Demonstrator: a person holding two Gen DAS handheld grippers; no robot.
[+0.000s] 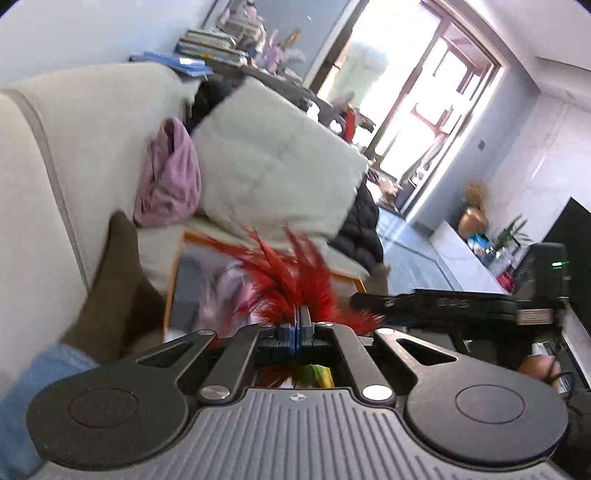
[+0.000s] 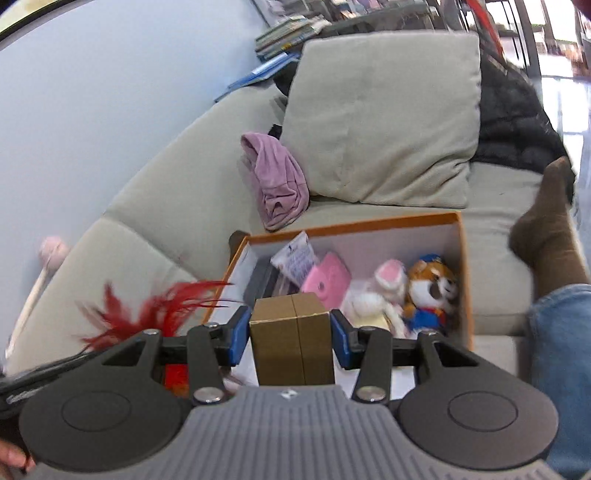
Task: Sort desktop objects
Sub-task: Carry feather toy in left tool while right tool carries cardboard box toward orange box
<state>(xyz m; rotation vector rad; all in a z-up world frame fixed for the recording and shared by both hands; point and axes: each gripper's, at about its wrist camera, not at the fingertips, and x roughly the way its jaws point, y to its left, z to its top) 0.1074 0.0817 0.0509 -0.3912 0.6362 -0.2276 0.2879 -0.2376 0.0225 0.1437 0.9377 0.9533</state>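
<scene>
My left gripper (image 1: pixel 300 319) is shut on a red feather toy (image 1: pixel 291 277), whose feathers fan out ahead of the fingers; the feathers also show at the left in the right wrist view (image 2: pixel 155 310). My right gripper (image 2: pixel 290 332) is shut on a small brown cardboard box (image 2: pixel 291 343), held over the near edge of an orange-rimmed storage box (image 2: pixel 463 258) on the sofa. Inside the storage box lie a pink case (image 2: pixel 327 277), a white-and-pink plush rabbit (image 2: pixel 376 295), a plush fox (image 2: pixel 430 291) and a printed packet (image 2: pixel 295 256). The storage box shows blurred in the left wrist view (image 1: pixel 173 280).
A beige sofa (image 2: pixel 155 206) carries a large cushion (image 2: pixel 388 122), a lilac cloth (image 2: pixel 277 177) and a black jacket (image 2: pixel 513 114). The person's socked foot (image 2: pixel 543 236) and jeans leg (image 2: pixel 561 354) lie right of the box. Books (image 2: pixel 288 33) are stacked behind the sofa.
</scene>
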